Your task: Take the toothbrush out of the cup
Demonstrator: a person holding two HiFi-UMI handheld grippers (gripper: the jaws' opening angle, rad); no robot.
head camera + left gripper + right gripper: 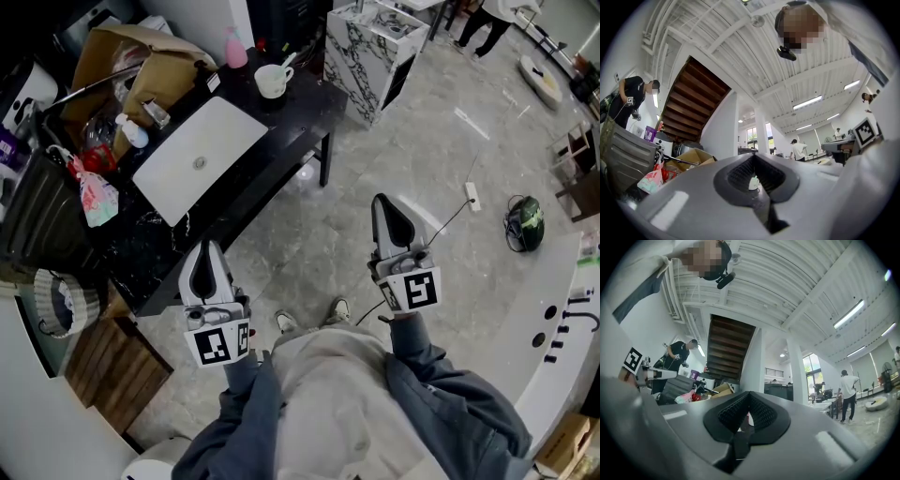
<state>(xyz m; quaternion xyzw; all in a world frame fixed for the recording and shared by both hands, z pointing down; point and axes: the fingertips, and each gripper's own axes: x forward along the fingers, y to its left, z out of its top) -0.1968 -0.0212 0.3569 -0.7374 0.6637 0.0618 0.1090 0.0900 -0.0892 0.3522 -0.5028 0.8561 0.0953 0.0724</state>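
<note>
A white cup stands at the far end of the black table, with a toothbrush leaning out of it. My left gripper hangs over the floor by the table's near corner, shut and empty. My right gripper is further right, also over the floor, jaws together with nothing in them. Both are well short of the cup. In the left gripper view the cup shows small behind the closed left gripper. In the right gripper view a pale cup peeks behind the right gripper.
A white rectangular basin lies on the table, with a pink bottle and a cardboard box behind it. A marbled cabinet stands past the table. A power strip and a helmet lie on the floor.
</note>
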